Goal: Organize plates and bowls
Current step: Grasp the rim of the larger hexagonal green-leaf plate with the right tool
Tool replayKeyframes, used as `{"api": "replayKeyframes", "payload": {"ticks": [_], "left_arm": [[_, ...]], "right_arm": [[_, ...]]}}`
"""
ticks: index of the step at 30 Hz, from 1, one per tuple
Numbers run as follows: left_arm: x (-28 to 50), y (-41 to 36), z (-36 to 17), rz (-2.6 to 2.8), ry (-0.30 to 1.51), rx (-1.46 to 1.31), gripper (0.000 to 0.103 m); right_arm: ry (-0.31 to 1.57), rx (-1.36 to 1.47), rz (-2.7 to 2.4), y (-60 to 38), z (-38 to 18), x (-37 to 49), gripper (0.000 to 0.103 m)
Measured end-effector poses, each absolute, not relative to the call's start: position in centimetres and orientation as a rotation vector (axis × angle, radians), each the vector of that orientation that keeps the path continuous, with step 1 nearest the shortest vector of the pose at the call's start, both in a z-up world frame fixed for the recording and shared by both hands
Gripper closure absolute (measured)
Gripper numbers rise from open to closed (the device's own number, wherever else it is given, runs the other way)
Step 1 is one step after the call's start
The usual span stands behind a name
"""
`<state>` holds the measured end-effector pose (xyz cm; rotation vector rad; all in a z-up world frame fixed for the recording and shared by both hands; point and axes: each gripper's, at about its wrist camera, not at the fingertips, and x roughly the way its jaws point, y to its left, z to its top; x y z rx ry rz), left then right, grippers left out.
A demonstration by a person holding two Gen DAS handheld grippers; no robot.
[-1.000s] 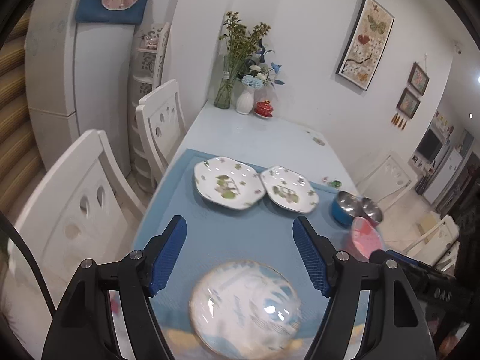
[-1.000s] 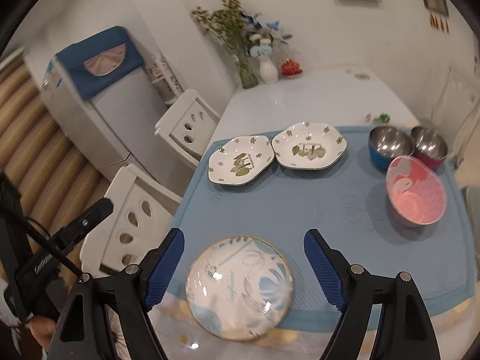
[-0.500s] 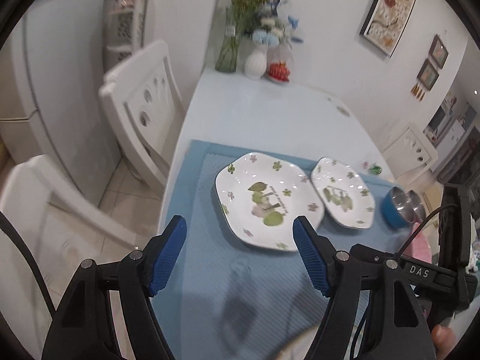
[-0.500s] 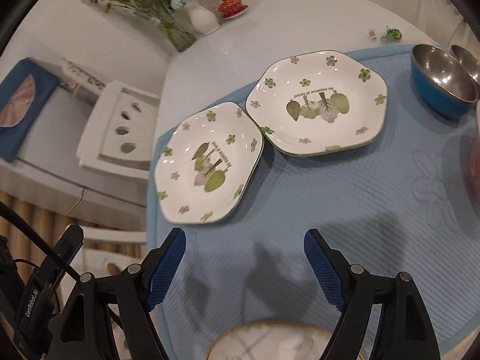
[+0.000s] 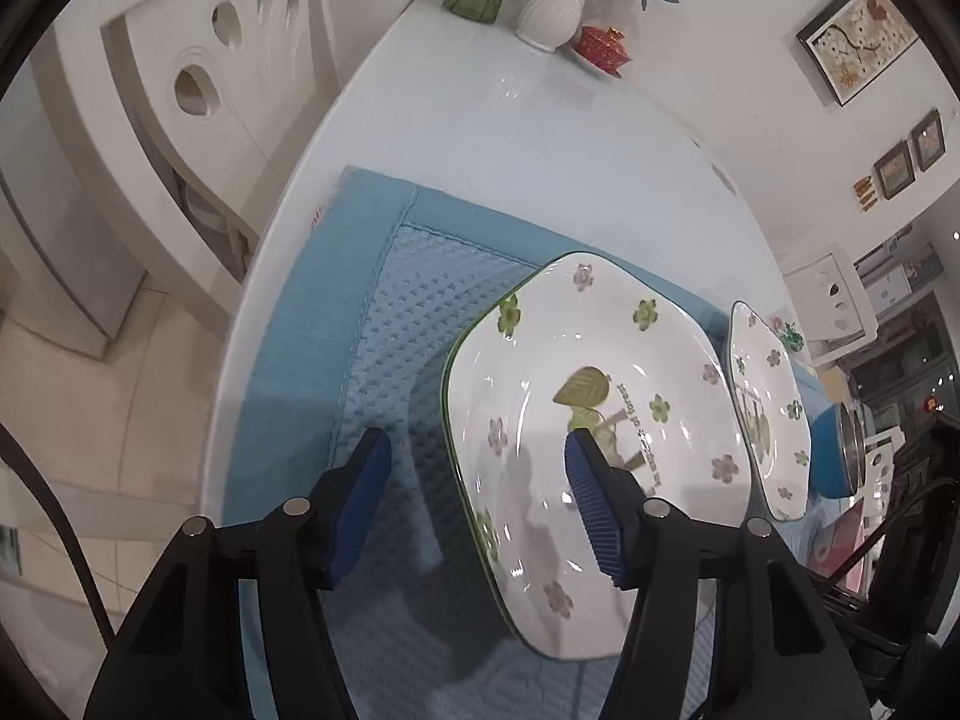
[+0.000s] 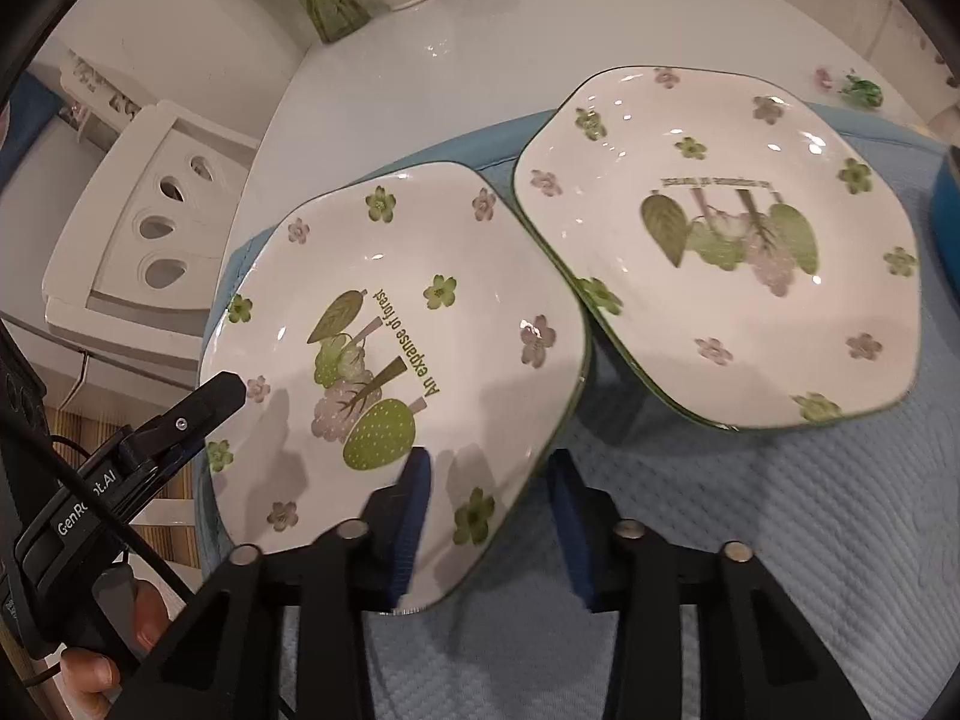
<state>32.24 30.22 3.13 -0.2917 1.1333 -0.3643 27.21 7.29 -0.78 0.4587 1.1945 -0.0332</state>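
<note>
Two white hexagonal plates with green leaf and flower prints lie side by side on a blue mat. The left plate has both grippers at its rim. My left gripper is open and straddles its left edge, one finger over the plate, one over the mat. My right gripper is open and straddles its near right edge. The second plate lies to the right, untouched.
A white table carries vases and a small red pot at the far end. A white chair stands at the left. A blue metal bowl sits right of the plates.
Both grippers have moved forward and down from the round plate near the table edge to the left hexagonal plate. Both have narrowed their jaws around its rim.
</note>
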Motion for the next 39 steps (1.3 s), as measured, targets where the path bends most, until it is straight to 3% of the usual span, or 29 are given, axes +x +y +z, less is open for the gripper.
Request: {"api": "replayKeyframes", "payload": {"ticks": [3,8,17,31,36,39], "left_arm": [[32.3,29.9,2.8,-0.379,1.128,-0.286,0.048],[32.8,30.4,2.8,-0.381,1.127,-0.284,0.048],[33.8,31.5,2.9,-0.384,1.134,-0.288,0.048],[35.0,30.2,1.8,-0.491,1.106,-0.286,0.048],[35.0,29.2,1.8,-0.463,1.080,-0.228,0.053],[34.6,29.8,1.9,-0.451,1.065,-0.227,0.066]], "right_arm": [[1.203,0.408,-0.046,8.0,-1.1,27.4,0.078],[1.203,0.380,-0.062,10.0,-0.1,26.6,0.078],[1.263,0.581,0.015,10.9,-0.6,24.7,0.078],[1.182,0.362,0.125,7.6,-1.4,29.4,0.076],[1.128,0.201,0.170,8.8,-0.9,30.2,0.075],[1.109,0.153,0.195,8.6,-0.6,29.1,0.075]]}}
